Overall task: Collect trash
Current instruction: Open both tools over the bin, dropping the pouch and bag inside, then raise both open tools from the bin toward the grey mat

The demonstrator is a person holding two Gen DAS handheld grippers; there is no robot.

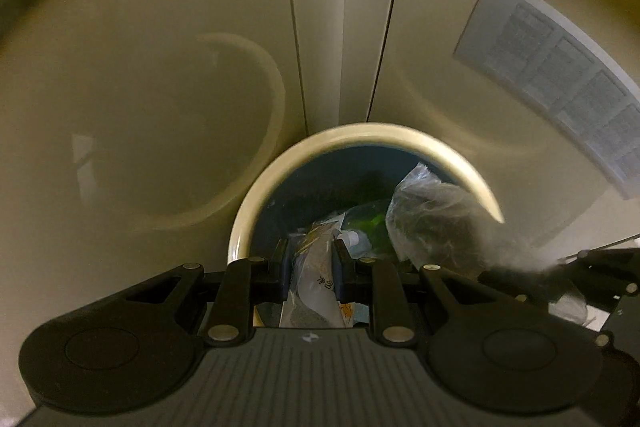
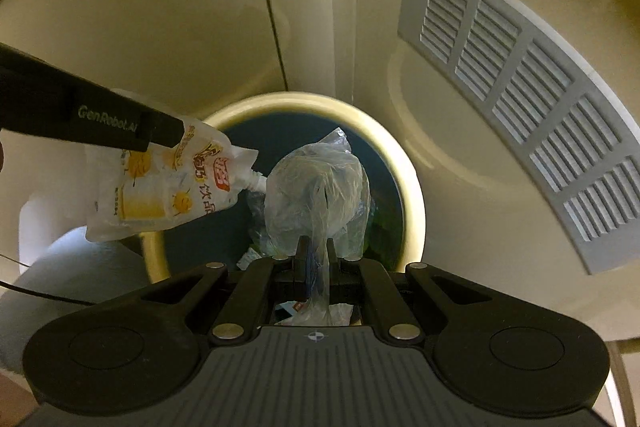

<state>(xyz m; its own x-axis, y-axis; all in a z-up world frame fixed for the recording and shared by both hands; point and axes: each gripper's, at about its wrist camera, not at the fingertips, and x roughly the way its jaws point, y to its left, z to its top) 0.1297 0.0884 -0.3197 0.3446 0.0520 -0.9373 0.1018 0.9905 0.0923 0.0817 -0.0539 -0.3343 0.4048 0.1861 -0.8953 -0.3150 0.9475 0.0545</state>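
A round trash bin [image 1: 280,167] [image 2: 412,179] with a cream rim and dark inside stands on the floor below both grippers. My left gripper [image 1: 311,261] is shut on a white and yellow drink pouch [image 1: 310,279] [image 2: 160,187], which hangs over the bin's left rim. The left gripper's black finger [image 2: 100,119] shows in the right wrist view, above the pouch. My right gripper [image 2: 316,259] is shut on the twisted neck of a clear crumpled plastic bag [image 2: 316,195] [image 1: 436,219], hanging over the bin's mouth. Green and white trash [image 1: 368,219] lies inside the bin.
A cream wall with vertical panel seams [image 1: 296,39] rises behind the bin. A grey louvred vent [image 2: 520,99] [image 1: 560,75] sits to the right. A white rounded object [image 2: 48,219] and a thin black cable [image 2: 40,293] lie at the left.
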